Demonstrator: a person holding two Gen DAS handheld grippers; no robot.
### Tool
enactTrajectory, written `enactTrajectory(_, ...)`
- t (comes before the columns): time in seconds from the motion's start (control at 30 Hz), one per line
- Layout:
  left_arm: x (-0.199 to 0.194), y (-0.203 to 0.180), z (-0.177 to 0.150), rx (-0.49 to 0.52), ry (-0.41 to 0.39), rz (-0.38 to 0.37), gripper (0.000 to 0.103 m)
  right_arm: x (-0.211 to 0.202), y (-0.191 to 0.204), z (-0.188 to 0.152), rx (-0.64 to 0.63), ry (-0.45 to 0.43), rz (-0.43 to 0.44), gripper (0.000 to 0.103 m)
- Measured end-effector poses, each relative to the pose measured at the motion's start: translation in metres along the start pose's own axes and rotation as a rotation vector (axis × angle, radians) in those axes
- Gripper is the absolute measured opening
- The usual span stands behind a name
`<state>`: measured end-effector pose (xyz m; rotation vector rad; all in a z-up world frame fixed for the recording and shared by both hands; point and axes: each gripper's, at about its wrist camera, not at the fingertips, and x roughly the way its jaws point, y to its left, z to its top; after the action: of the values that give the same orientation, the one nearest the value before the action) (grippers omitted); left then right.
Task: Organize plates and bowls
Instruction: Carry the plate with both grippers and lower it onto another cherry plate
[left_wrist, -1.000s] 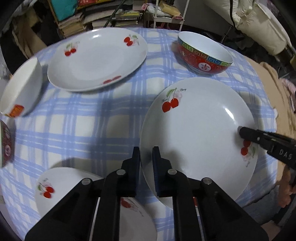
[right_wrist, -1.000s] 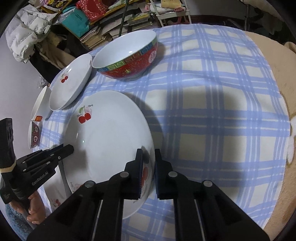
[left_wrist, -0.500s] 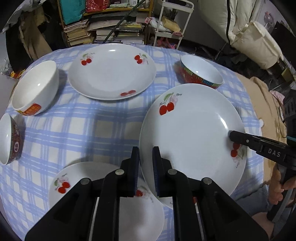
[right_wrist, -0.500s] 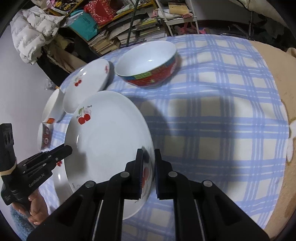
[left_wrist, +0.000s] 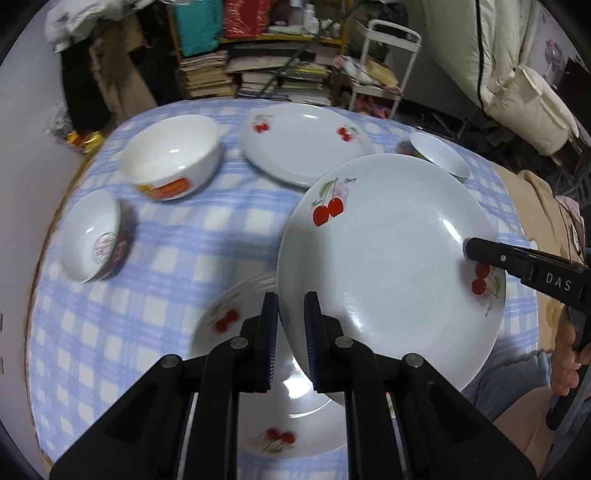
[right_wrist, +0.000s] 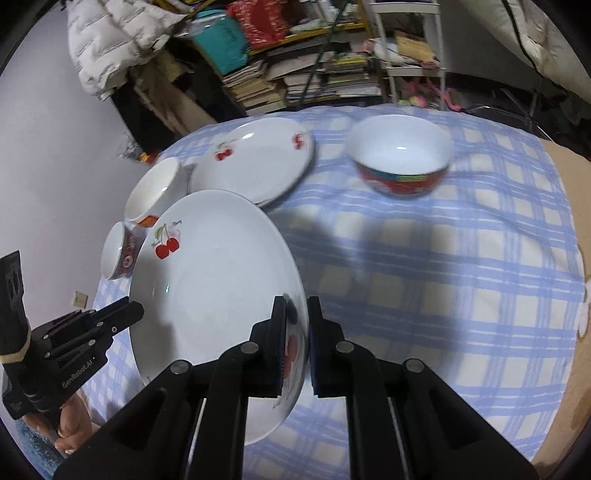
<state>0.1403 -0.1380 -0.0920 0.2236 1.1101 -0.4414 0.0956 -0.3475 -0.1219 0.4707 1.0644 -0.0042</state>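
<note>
Here the large cherry plate (left_wrist: 388, 266) is off the blue-checked tablecloth (left_wrist: 177, 236), tilted, carried between both grippers. The left gripper (left_wrist: 290, 325) is clamped on its near-left rim, jaws almost closed with the rim between the pads. The right gripper (right_wrist: 295, 332) pinches the opposite rim the same way, nearly closed on the edge beside a red cherry print.

Beneath the raised plate's left edge lies a second cherry plate (left_wrist: 236, 332), flat on the cloth. Farther back sits a third cherry plate (left_wrist: 303, 140). To its left stands a white bowl with an orange label (left_wrist: 170, 158), and nearer the table's left edge a small bowl (left_wrist: 92, 236) lies tipped on its side. A red-patterned bowl (right_wrist: 400, 155) stands upright at the far right. Stacked books (right_wrist: 314, 77) fill the background.
</note>
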Motion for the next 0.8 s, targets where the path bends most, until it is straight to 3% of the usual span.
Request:
enactTrajectory(0.27, -0.027, 0.036, -0.041, -0.078, -0.018, 0.056, 0.013, 0.008, 0.040, -0.024, -0.039, -0.006, 0.073, 0.012)
enactTrajectory(0.43, -0.029, 0.050, -0.066, -0.142, -0.022, 0.037, 0.013, 0.018, 0.049, -0.035, -0.040, 0.040, 0.085, 0.012)
enactTrajectory(0.8, 0.001, 0.054, -0.083, -0.150, 0.074, 0.085, 0.013, 0.036, 0.057, -0.051, -0.070, 0.080, 0.085, 0.012)
